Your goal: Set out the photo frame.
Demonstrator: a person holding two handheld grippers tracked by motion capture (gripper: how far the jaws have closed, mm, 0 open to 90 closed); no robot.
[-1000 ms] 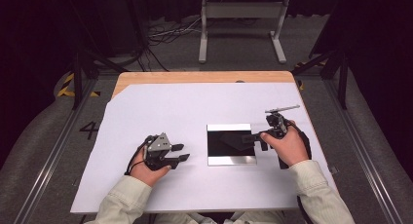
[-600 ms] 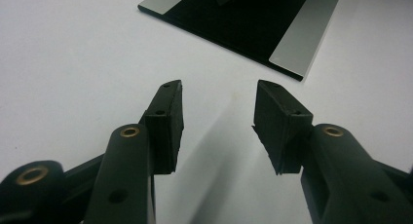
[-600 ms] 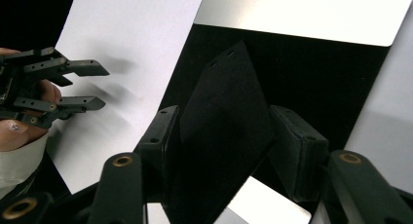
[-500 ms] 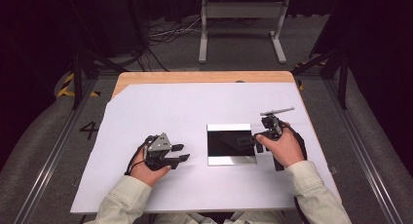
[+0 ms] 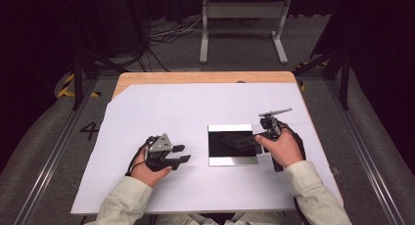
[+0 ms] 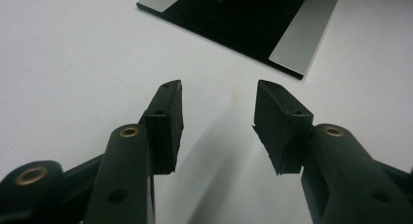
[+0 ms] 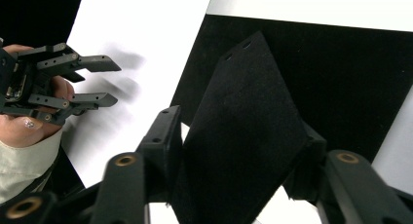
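A flat panel (image 5: 220,150) with a black middle and silver strips along two sides lies on the white sheet; it also shows as the panel (image 6: 243,19) and the panel (image 7: 341,63). My right gripper (image 5: 255,139) reaches in from the panel's right edge. Its jaws have just been closing, and the right gripper (image 7: 241,131) is shut on a thin black plate (image 7: 243,87) with small holes. The black plate (image 5: 241,142) is held tilted above the panel. My left gripper (image 5: 183,153) rests on the sheet to the panel's left. The left gripper (image 6: 219,85) is open with nothing between its jaws, as the left gripper (image 7: 118,83) also shows.
The white sheet (image 5: 186,107) covers most of a wooden table (image 5: 195,77), with bare sheet behind and left of the panel. A metal stand (image 5: 242,24) and cables (image 5: 166,36) sit on the floor beyond the table's far edge.
My right gripper has shifted a little to the left, over the panel's right edge, with the black plate in it. The left gripper has stayed where it was.
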